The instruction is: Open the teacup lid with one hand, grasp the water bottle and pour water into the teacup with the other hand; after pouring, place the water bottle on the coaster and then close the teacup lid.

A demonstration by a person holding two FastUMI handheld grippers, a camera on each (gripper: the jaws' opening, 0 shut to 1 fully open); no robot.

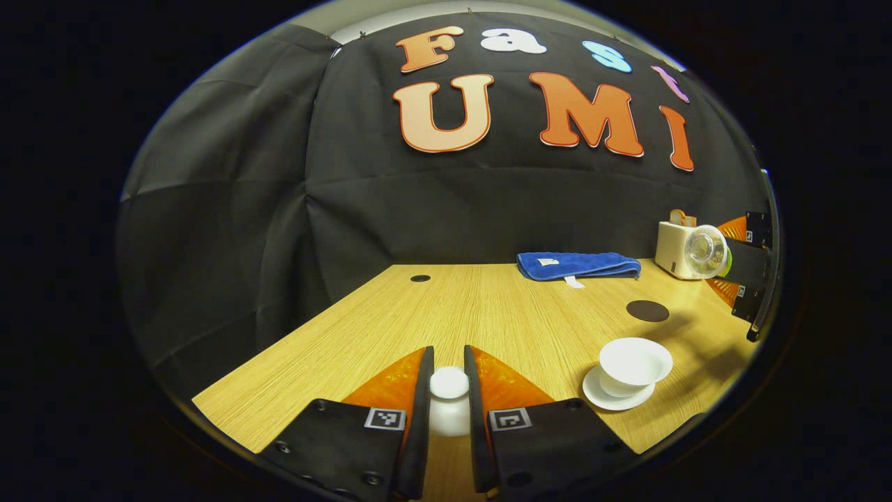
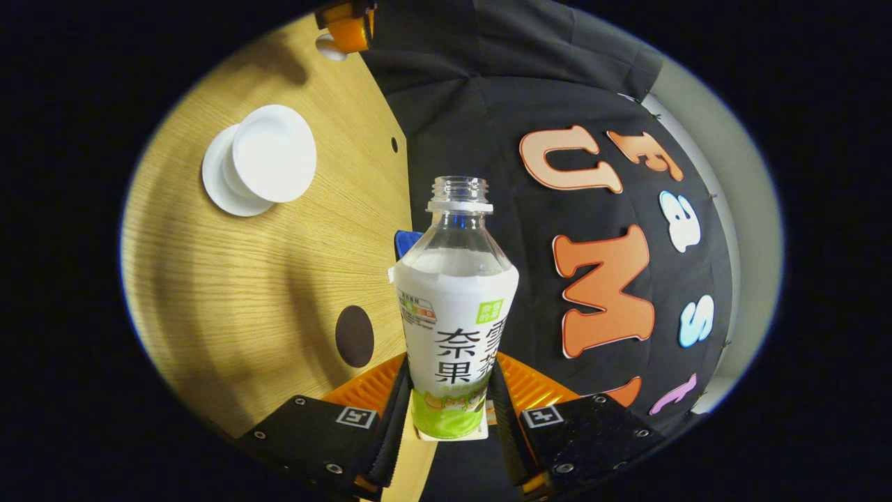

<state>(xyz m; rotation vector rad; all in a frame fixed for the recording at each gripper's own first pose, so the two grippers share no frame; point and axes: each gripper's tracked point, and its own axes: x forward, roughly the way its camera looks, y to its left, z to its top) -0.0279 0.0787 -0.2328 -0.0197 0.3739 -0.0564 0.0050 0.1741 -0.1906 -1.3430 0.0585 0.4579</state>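
So the lid [image 1: 449, 390] is off, pinched in my left tongs [image 1: 447, 404] — right tongs [image 2: 446, 408] clamp the tilted bottle [image 2: 456, 307]; pouring, coaster [image 2: 354, 336] and re-lidding the cup [image 1: 633, 366] remain.

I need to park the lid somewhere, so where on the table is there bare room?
Bare wood lies left of the white teacup on its saucer, stretching back to the small dark hole and the folded blue towel. It is crowded to the right: round dark coaster, white box, and the tongs carrying the clear plastic bottle.
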